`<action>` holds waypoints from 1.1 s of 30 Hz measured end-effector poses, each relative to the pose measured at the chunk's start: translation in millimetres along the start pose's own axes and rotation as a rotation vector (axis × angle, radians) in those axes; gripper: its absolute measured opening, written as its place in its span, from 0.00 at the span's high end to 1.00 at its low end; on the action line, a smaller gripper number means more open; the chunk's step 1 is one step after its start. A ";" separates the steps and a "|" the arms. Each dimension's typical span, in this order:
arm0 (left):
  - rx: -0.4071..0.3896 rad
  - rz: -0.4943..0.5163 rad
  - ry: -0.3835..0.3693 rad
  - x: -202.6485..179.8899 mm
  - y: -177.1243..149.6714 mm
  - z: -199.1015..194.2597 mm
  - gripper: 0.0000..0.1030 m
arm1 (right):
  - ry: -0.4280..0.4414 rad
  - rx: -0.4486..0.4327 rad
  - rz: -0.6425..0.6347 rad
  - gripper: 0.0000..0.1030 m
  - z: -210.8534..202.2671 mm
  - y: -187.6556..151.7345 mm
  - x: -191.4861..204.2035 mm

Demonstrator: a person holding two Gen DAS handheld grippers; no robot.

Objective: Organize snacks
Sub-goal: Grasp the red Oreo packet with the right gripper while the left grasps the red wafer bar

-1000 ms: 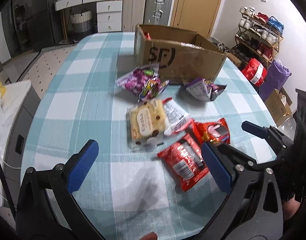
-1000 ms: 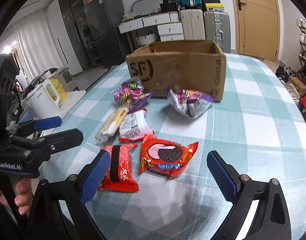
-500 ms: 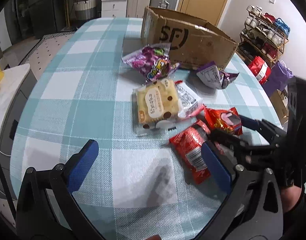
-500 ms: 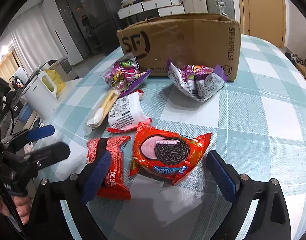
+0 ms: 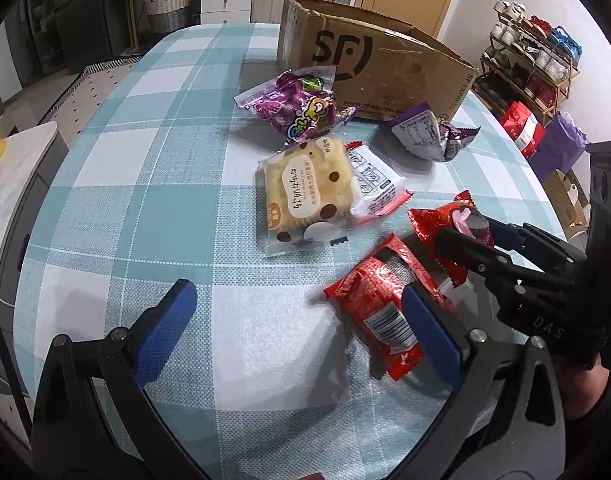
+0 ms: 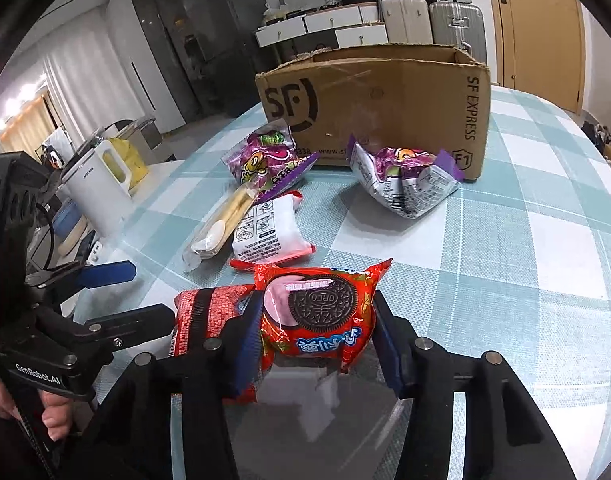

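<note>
The right gripper (image 6: 317, 336) has just been closing and now pinches the red Oreo packet (image 6: 319, 314) between its blue pads, the packet lying on the checked tablecloth (image 6: 525, 264) well in front of the SF Express cardboard box (image 6: 381, 104). The left gripper (image 5: 301, 320) stands spread wide and holds nothing, its right pad over the red wafer packet (image 5: 379, 306) just beside the Oreo packet.
</note>
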State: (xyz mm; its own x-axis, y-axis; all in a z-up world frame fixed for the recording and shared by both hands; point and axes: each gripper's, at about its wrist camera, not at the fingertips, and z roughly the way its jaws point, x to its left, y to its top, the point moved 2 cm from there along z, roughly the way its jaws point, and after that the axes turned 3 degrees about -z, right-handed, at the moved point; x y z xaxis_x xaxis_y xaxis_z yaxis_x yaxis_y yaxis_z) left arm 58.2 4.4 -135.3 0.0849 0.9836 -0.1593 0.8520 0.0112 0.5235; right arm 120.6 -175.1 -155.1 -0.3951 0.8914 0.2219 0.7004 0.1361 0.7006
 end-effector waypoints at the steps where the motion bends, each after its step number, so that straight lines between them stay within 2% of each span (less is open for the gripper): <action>1: 0.001 0.003 -0.002 -1.1 -0.4 -0.5 0.01 | 0.002 -0.003 0.002 0.51 -2.6 -1.5 -0.6; 21: 0.029 0.071 -0.009 -40.3 -0.1 14.5 0.01 | -0.002 -0.076 0.060 0.51 -42.1 -9.1 -26.0; 30: 0.046 0.110 0.057 -58.1 1.0 32.0 0.01 | 0.005 -0.102 0.077 0.51 -50.1 -16.4 -38.0; 33: 0.043 0.138 0.089 -62.2 -0.4 36.0 0.05 | 0.009 -0.106 0.088 0.51 -51.0 -20.2 -43.0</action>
State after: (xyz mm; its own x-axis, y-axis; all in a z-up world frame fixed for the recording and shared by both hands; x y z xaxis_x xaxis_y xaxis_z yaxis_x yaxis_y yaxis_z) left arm 71.2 -63.2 -155.7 0.1581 0.9873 -0.0125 0.8570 -0.1309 0.4984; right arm 93.1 -238.2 -144.1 -0.3402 0.8940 0.2915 0.6662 0.0103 0.7457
